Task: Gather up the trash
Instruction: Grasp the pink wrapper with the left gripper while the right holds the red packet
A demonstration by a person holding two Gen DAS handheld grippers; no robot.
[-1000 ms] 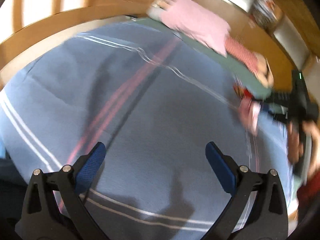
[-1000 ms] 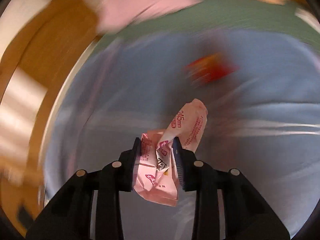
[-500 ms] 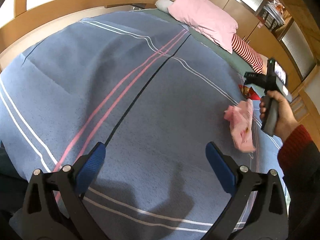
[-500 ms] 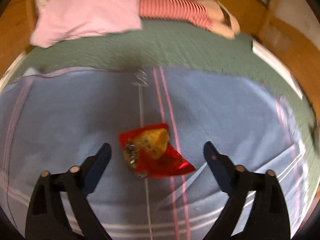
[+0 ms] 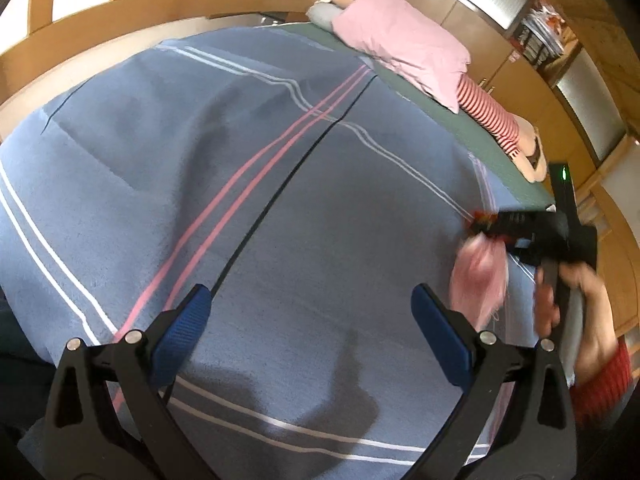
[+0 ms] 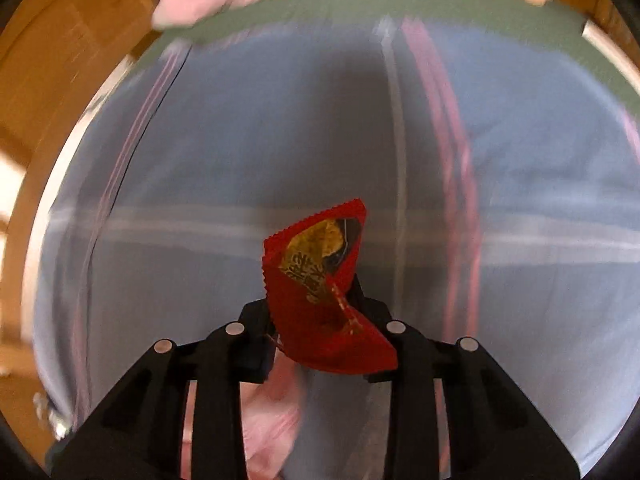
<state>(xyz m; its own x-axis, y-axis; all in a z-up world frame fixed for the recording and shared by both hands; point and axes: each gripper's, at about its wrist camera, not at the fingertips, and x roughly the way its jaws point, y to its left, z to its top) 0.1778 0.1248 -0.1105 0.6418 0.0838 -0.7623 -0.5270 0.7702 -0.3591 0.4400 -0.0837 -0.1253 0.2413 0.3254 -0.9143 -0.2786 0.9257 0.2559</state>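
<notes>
Pinched between the closed fingers of the right gripper (image 6: pixel 316 312), a crumpled red wrapper (image 6: pixel 320 280) with a yellow-gold print stands up out of the grip, its serrated top edge free above the blue blanket (image 6: pixel 240 160). In the left wrist view the same tool (image 5: pixel 532 236) shows at the far right, blurred, held by the person's right hand (image 5: pixel 576 300) in a red sleeve, with a sliver of the red wrapper (image 5: pixel 482 218) at its tip. A pink wrapper (image 5: pixel 480 276) sits just under that tip, also smeared by motion; whether it lies on the blanket or hangs off the tool cannot be told. In the right wrist view it appears as a pink blur (image 6: pixel 272 408) below and behind the fingers.

The left gripper (image 5: pixel 310 328) hovers over the blanket's near part with its blue-padded fingers (image 5: pixel 184 332) spread wide and nothing between them. The stretch of blanket (image 5: pixel 200 140) in front of it, crossed by pink, white and dark stripes, lies broad and flat out to the far edge.

Beyond the blanket's far edge a green sheet (image 5: pixel 452 120) runs along the bed, carrying a pink pillow (image 5: pixel 404 48) and, just beside it, a red-and-white striped item (image 5: pixel 488 112). A wooden bed frame (image 5: pixel 120 28) curves round the left and far sides, well apart from both tools; wooden cabinets (image 5: pixel 480 16) stand behind the pillow.
</notes>
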